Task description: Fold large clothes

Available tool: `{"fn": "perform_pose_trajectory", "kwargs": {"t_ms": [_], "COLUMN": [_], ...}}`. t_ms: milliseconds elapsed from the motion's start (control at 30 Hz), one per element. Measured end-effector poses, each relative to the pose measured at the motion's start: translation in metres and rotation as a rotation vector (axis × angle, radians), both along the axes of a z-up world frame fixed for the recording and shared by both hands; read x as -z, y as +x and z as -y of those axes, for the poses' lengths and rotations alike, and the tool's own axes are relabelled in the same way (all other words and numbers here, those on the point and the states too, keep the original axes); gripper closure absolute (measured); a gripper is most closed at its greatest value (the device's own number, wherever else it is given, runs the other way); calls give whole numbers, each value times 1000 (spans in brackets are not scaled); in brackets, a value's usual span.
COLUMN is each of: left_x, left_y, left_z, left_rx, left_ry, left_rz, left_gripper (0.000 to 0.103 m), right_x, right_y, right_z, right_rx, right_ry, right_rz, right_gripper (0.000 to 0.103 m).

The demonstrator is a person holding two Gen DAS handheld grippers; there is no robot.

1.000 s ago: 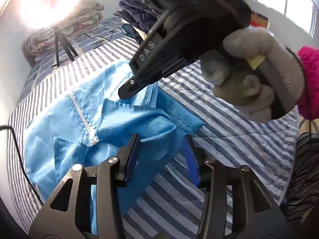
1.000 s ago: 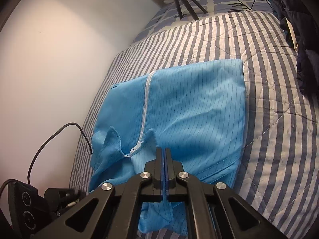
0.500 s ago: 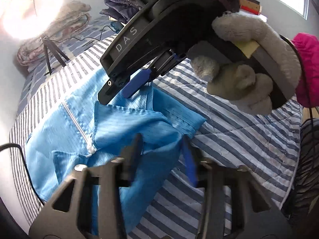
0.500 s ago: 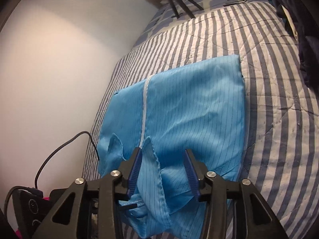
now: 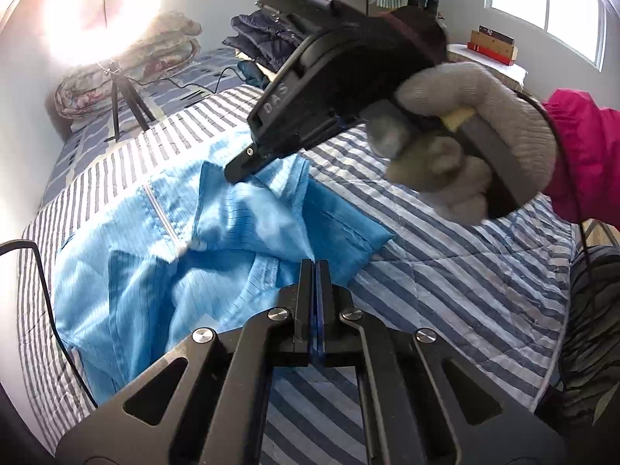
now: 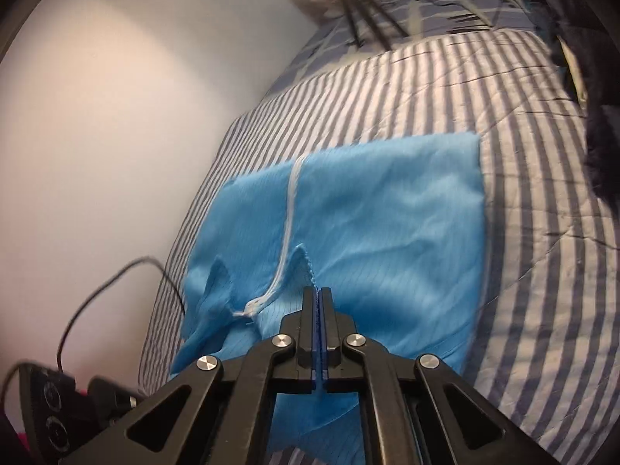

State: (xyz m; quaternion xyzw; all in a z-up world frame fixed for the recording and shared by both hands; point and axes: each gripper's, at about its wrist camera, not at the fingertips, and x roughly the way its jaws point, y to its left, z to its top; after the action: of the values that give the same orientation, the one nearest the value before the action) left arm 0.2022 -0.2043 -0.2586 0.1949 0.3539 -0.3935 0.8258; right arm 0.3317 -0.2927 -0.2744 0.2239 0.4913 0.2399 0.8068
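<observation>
Blue zip-front garment [image 5: 162,271] pinched thinly at its edge by both closed grippers, left [image 5: 314,267] and right [image 6: 317,295]; liable to slip free on lifting.

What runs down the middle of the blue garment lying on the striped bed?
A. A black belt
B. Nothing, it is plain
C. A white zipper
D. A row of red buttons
C: a white zipper runs down the blue garment on the striped bed.

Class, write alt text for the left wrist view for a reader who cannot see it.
The left tongs are shut on an edge of a blue zipped garment on a striped bedspread. A gloved hand holds the right tongs, which pinch the garment farther back.
</observation>
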Motion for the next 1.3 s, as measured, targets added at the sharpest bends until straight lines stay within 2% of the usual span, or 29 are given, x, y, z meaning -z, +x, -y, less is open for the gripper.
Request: {"fn": "perform_pose_trajectory", "kwargs": {"t_ms": [67,133,200,233,300,333,400,433,467,500,533,600,633,700,767,833,933,967,1000,1033,1100,1133,1167,1200,1300], "left_x": [1,0,-8,-14,-32,-38,-51,-55,-57,-55,-51,-37,-30,-17,-6,7,24,29,32,35,30,26,18,9,-24], "left_y": [-1,0,4,5,6,10,19,21,25,32,39,55,60,70,74,77,79,80,79,77,73,72,70,69,59], "left_z": [-1,-6,-16,-25,-55,-70,-107,-117,-128,-135,-141,-158,-165,-178,-181,-179,-174,-173,-171,-168,-161,-161,-164,-168,-178], "left_rx": [-9,-23,-66,-84,-149,-192,-287,-301,-322,-336,-355,-471,-522,-634,-662,-671,-700,-694,-685,-670,-650,-652,-657,-661,-653], "left_ry": [1,-24,-33,-53,-129,-161,-223,-229,-199,-155,-144,-147,-159,-186,-199,-177,-115,-111,-105,-96,-74,-79,-104,-122,-180], "left_rz": [-3,-61,-105,-126,-145,-157,-182,-168,-156,-195,-244,-377,-432,-515,-578,-630,-659,-676,-686,-685,-610,-581,-548,-519,-370], "left_gripper": [103,103,99,89,75,72,72,72,72,72,72,71,69,69,69,69,71,76,92,100,103,103,103,103,103], "right_x": [-2,-3,-8,-13,-23,-30,-36,-38,-43,-49,-51,-53,-50,-42,-30,-20,2,9,16,22,30,32,29,24,-17], "right_y": [1,0,-6,-12,-27,-38,-55,-63,-72,-80,-84,-95,-98,-102,-99,-93,-87,-86,-85,-83,-85,-85,-86,-87,-96], "right_z": [2,2,7,11,19,22,26,25,23,19,14,9,8,6,5,1,-4,-5,-8,-11,-19,-22,-25,-27,-38], "right_rx": [18,24,31,45,68,69,75,79,64,29,9,7,27,107,181,210,240,246,242,233,220,204,188,177,90], "right_ry": [-37,-62,-52,-46,-51,-64,-67,-73,-83,-97,-107,-67,-45,-8,-4,-13,15,27,28,26,23,17,2,-15,-168], "right_rz": [17,22,17,21,27,23,-17,-34,-20,0,-2,-49,-91,-185,-255,-302,-391,-422,-447,-464,-482,-475,-455,-433,-229], "right_gripper": [103,99,87,69,67,67,66,66,67,67,67,66,64,51,47,48,49,51,52,57,75,92,99,101,103]}}
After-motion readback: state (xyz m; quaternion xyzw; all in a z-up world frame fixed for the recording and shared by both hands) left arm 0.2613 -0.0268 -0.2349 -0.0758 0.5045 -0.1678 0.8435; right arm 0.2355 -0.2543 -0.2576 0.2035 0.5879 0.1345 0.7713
